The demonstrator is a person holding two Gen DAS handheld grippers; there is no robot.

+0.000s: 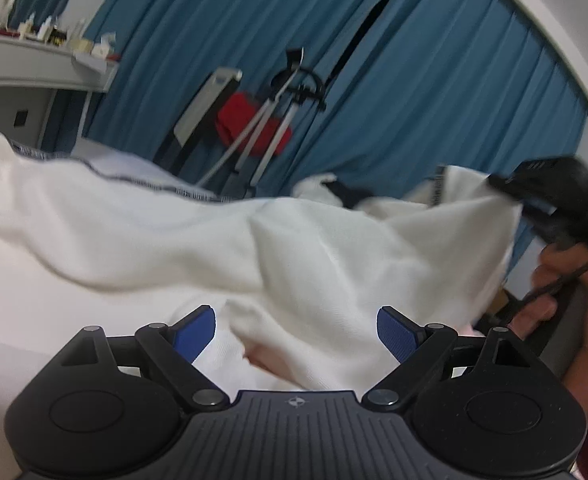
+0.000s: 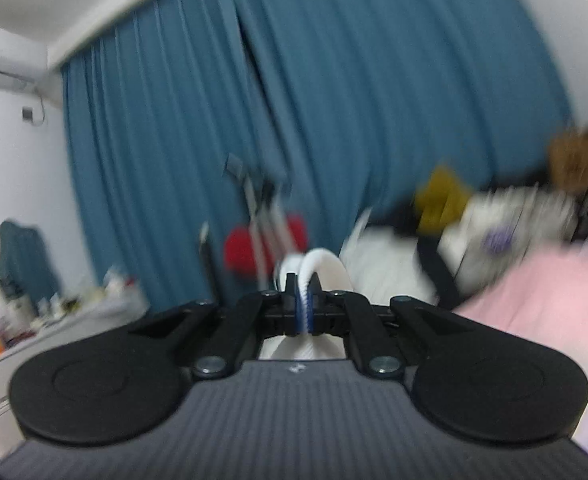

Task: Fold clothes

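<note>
Left wrist view shows our left claw (image 1: pixel 296 334) wide open, with the white garment (image 1: pixel 294 248) lying loose just ahead of its blue pads (image 1: pixel 398 330) and between them. Our right claw (image 2: pixel 302 298) is squeezed tight on a bunched edge of that white garment (image 2: pixel 322 266), lifting it above the pink bed (image 2: pixel 534 292). Blue curtains (image 2: pixel 334 100) hang behind.

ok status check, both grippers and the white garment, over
Left hand-held gripper open, white garment between its fingers, ungripped. Right hand-held gripper shut on a garment fold, lifted. Nothing in the way.
</note>
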